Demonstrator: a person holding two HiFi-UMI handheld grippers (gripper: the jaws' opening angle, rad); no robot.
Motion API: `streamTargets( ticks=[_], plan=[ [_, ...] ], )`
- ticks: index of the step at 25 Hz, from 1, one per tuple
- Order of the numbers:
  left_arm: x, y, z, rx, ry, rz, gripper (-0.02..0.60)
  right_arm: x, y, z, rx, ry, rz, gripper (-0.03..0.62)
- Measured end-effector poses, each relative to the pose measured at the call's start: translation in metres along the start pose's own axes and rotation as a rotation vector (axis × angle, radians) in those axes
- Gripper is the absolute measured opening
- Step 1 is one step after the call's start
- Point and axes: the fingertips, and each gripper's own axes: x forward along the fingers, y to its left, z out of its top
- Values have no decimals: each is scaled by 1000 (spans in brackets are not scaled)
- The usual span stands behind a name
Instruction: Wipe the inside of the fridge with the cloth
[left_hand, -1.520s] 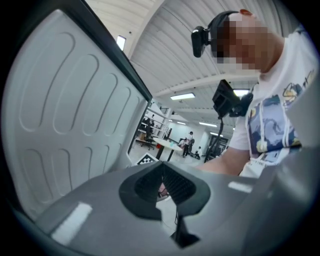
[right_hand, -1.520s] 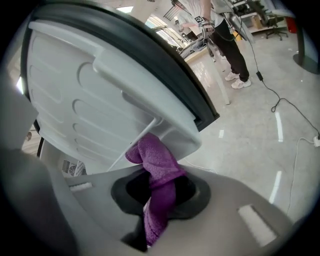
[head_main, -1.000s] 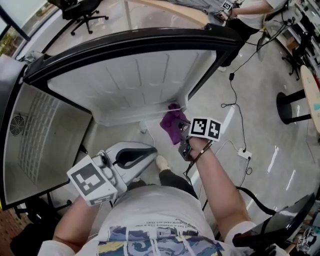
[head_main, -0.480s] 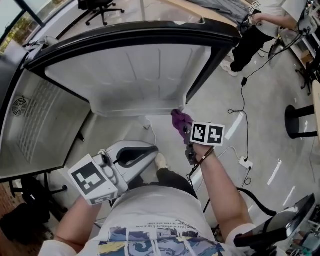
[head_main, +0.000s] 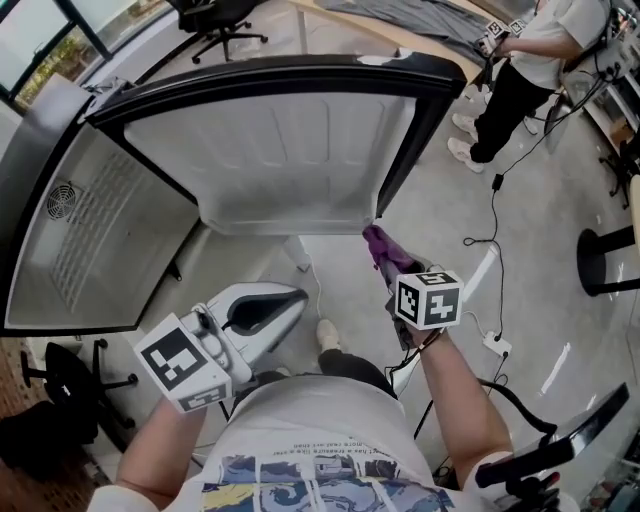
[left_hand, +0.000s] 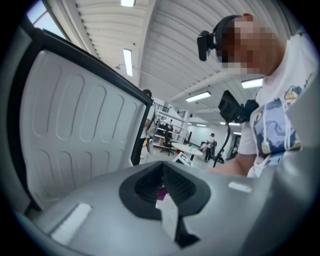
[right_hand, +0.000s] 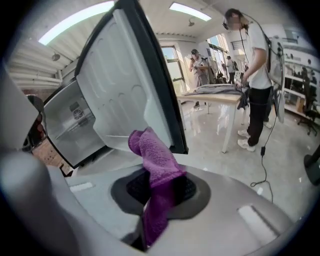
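1. The right tongs (right_hand: 157, 189) are shut on a purple cloth (right_hand: 156, 161). The cloth is pinched in the middle. One end sticks up past the tips and the other end hangs down between the jaws.
2. In the head view the right tongs (head_main: 387, 268) point up and away from the person. The cloth (head_main: 379, 245) is just beside the bottom right corner of the open fridge door (head_main: 280, 150). I cannot tell if it touches the door.
3. The left tongs (left_hand: 162, 181) have their jaws together and hold nothing. A tiny purple speck shows at the line where they meet.
4. In the head view the left tongs (head_main: 283, 301) are low, near the person's body, well apart from the cloth. They point at the floor (head_main: 350, 280) under the door.
5. Each of the tongs has a cube with square markers: the right cube (head_main: 428, 298) and the left cube (head_main: 185, 362).
6. The door is white inside with long ribs and has a black rim. To its left is the inside of the fridge (head_main: 90, 235), with a round fan (head_main: 62, 195) and a grille on its wall.
7. Black cables (head_main: 482, 210) and a white power strip (head_main: 497, 343) lie on the floor to the right.
8. Farther off, another person (head_main: 530, 60) stands at a desk (head_main: 400, 25) with a grey sheet on it. A black office chair (head_main: 215, 15) stands at the top.
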Motion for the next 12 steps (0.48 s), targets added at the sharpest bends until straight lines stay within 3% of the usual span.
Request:
streamTargets(
  ticks=[12],
  plan=[
    [-113, -19, -16, 46, -68, 61, 5, -80, 109, 8, -247, -170, -28, 54]
  ],
)
